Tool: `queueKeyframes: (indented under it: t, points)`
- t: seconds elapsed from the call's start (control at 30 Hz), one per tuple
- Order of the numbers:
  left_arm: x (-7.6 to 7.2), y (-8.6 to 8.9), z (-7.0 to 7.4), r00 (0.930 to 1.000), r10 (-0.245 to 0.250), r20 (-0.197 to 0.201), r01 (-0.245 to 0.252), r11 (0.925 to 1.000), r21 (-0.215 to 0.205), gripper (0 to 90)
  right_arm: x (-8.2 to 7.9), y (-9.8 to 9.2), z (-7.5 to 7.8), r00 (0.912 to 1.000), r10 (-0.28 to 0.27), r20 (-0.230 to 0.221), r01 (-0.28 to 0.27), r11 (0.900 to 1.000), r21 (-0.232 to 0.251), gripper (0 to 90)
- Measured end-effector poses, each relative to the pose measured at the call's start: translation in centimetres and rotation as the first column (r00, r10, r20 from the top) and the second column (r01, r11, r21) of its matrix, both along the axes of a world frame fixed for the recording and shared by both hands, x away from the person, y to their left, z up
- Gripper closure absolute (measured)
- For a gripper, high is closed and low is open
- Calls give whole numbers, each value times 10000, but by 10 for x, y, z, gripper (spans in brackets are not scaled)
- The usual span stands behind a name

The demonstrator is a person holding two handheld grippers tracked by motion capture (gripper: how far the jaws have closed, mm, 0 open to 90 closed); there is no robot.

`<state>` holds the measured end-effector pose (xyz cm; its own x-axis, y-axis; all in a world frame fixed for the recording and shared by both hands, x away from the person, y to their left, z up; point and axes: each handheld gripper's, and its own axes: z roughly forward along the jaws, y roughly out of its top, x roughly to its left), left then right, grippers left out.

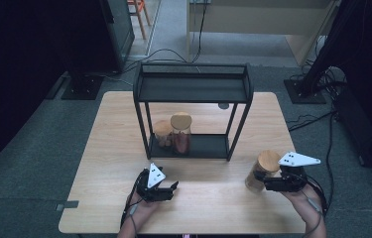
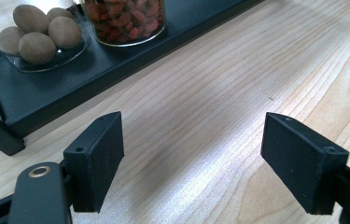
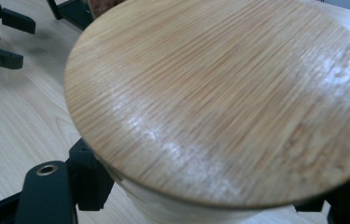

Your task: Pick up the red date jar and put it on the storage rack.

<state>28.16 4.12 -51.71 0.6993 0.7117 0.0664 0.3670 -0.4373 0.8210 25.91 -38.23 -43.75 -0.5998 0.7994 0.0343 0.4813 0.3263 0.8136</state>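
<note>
Right gripper (image 1: 261, 179) clamped on a glass jar with a bamboo lid (image 1: 263, 170), jaws closed against the jar's side just under the lid. Jar between the two jaws, near the right front of the wooden table (image 1: 114, 148), lifted or tipped: whether its base touches the wood, cannot tell. Long axis running lid to base, tilted in the high view, lid end leaning up and right toward the gripper body, base end down and left, away from the jaws. In the right gripper view, round lid face (image 3: 224, 98) turned toward the camera, spreading over both jaws, pale jar wall showing just beneath its rim between them.

Left gripper (image 1: 173, 187) near the table's front edge, well apart from the jar, jaws open with nothing between them. In the left gripper view, bare wood grain between the two black pads (image 2: 99, 158). Ahead of and to the left of those jaws, the lower shelf of a black metal rack (image 2: 46, 88), bearing a jar of brown nuts (image 2: 37, 35) and, just beside it, a jar of red dried berries (image 2: 126, 21).
</note>
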Motion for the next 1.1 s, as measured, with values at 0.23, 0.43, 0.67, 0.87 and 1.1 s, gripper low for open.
queueKeyframes:
  t: [0.23, 0.43, 0.67, 0.87, 1.1]
  points:
    - [0, 0, 0, 10000, -12, 9, 12, 10000, 5, 216, 2, 12, 4, 9999, -106, -98, 104, 9999, -123, 251]
    - [0, 0, 0, 10000, -14, 15, 14, 10000, -18, 216, 4, 22, 4, 9998, -133, -176, 132, 9999, -36, 251]
    - [0, 0, 0, 10000, -21, 22, 22, 10000, -42, 216, 6, 33, 4, 9996, -201, -189, 201, 9998, 6, 251]
    - [0, 0, 0, 10000, -26, 35, 26, 10000, -41, 216, 7, 42, 6, 9993, -258, -272, 260, 9996, 74, 251]
    - [0, 0, 0, 10000, -43, 47, 43, 10000, -32, 216, 7, 58, 9, 9998, 1, -197, -2, 10000, -36, 252]
